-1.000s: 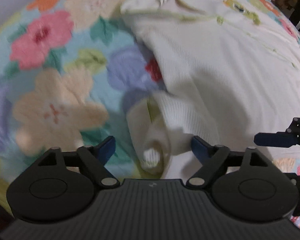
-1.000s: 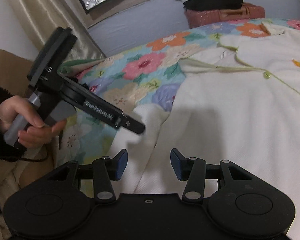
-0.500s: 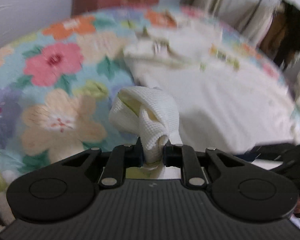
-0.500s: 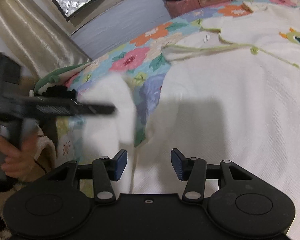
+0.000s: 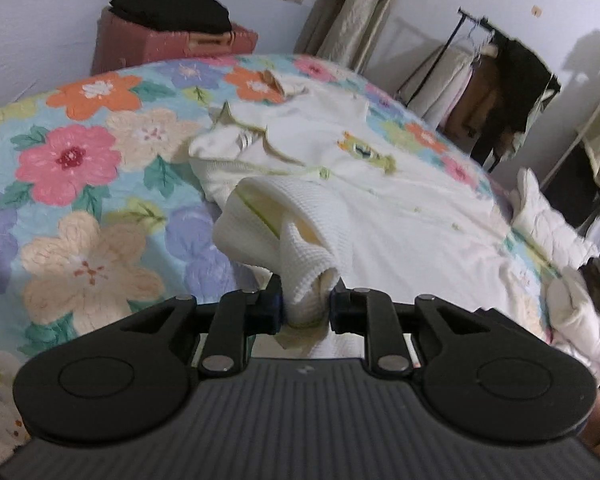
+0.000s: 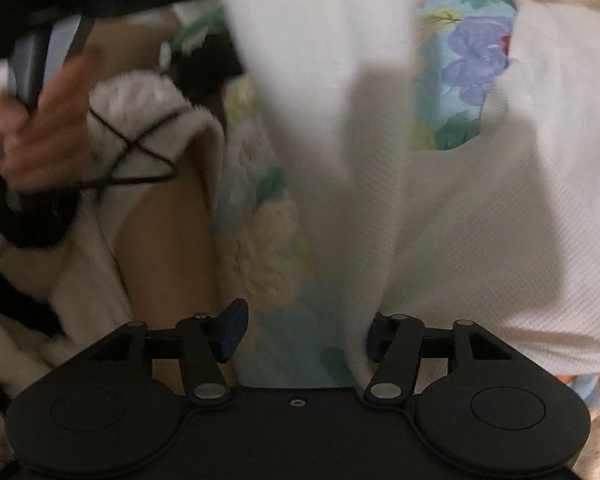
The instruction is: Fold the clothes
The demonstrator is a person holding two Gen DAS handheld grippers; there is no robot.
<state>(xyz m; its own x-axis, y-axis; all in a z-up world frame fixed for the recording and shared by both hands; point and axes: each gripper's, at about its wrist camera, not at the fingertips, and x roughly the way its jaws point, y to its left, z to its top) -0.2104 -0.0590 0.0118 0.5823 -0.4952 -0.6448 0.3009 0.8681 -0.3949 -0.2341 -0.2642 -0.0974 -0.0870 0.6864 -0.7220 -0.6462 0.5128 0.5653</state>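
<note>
A cream waffle-knit top (image 5: 400, 208) with green trim and a small monster patch lies spread on the floral quilt (image 5: 80, 184). My left gripper (image 5: 304, 308) is shut on its sleeve cuff (image 5: 296, 248) and holds it lifted above the quilt. In the right wrist view the lifted sleeve (image 6: 324, 80) hangs blurred from the left gripper down to the garment body (image 6: 500, 220). My right gripper (image 6: 304, 336) is open, low over the quilt, with the sleeve's lower fold against its right finger (image 6: 376, 340).
A pink case (image 5: 168, 44) with dark folded clothes stands behind the bed. A clothes rack (image 5: 496, 88) is at the right. White padded items (image 5: 556, 240) lie on the bed's right edge. The person's hand (image 6: 32, 136) and fuzzy sleeve are at the left.
My left gripper closed on the sleeve cuff and lifted it up and back. The right gripper dropped lower and nearer the hanging sleeve, staying open.
</note>
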